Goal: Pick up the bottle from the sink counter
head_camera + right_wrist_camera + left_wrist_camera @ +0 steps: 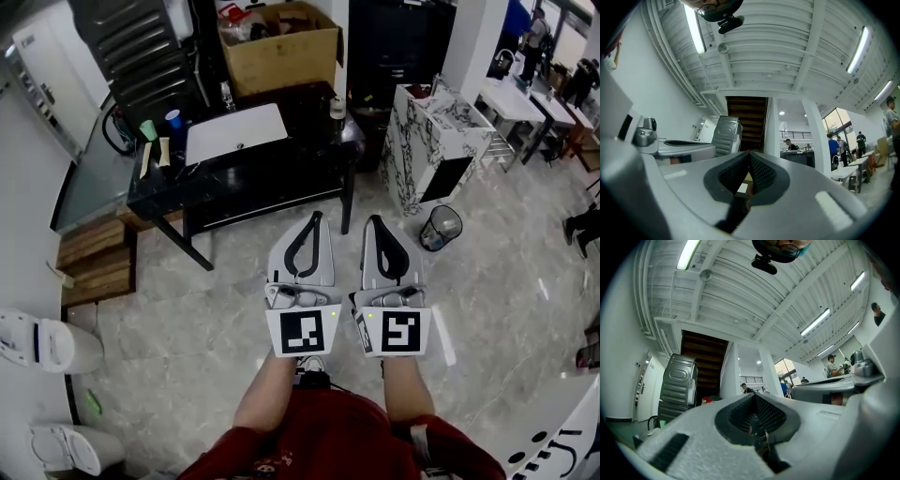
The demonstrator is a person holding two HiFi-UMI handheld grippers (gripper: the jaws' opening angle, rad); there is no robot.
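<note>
**Both jaws clenched and empty, bottle on the counter ahead**

In the head view the left gripper (317,217) and the right gripper (372,221) are held side by side over the pale floor (187,319). They lie parallel, with their tips pointing toward the black counter (272,178). Each gripper's own view shows its jaws pressed together at the tips, with nothing held between them. Both of those views tilt upward, taking in the ceiling and its strip lights.

The bottle (226,95) is small and clear. It stands upright at the counter's back edge, behind the white sink (234,134) and just left of a cardboard box (281,45). It is well apart from both grippers and neither touches it.

A blue cup (172,119) and a green item (148,129) sit near the counter's left end. A small pale container (337,107) stands near the right back corner, too small to identify.

Right of the counter is a marble-patterned cabinet (427,131), with a wire bin (441,227) on the floor near it. Left of the counter are wooden steps (94,253) and a white toilet (42,342).
</note>
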